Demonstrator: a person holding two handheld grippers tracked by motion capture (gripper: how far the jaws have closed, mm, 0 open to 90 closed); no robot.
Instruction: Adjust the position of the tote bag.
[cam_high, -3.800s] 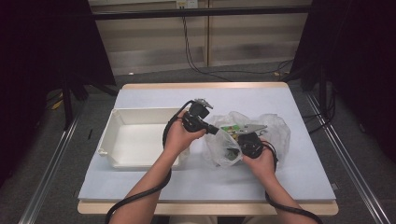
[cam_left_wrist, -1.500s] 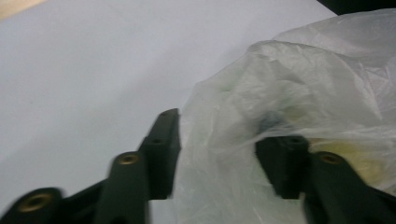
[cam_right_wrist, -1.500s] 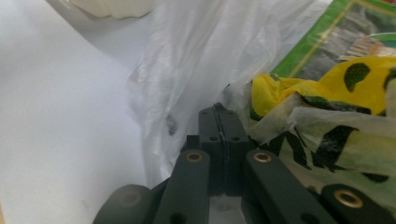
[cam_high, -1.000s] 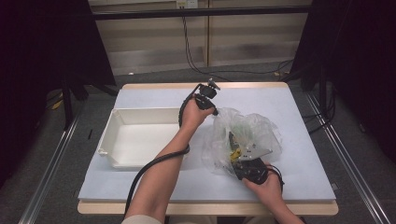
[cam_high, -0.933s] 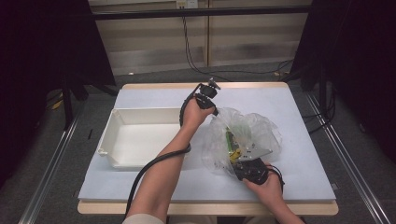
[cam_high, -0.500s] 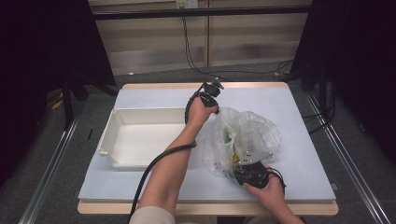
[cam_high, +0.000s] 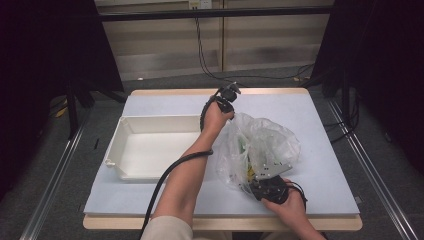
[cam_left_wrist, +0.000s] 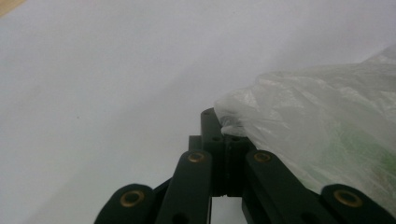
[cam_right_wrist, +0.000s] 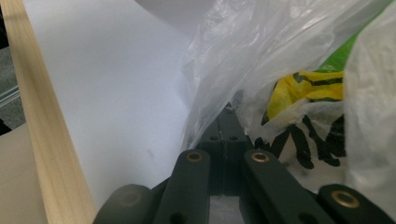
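Both grippers pinch the bag (cam_high: 260, 145) on the table (cam_high: 325, 165). Left gripper (cam_left_wrist: 224, 128) is closed on the far edge, and right gripper (cam_right_wrist: 228, 116) is closed on the near edge. I think the thin plastic could rip or slip out if the hands pull too hard. What lies inside is hard to make out, just yellow and green shapes.
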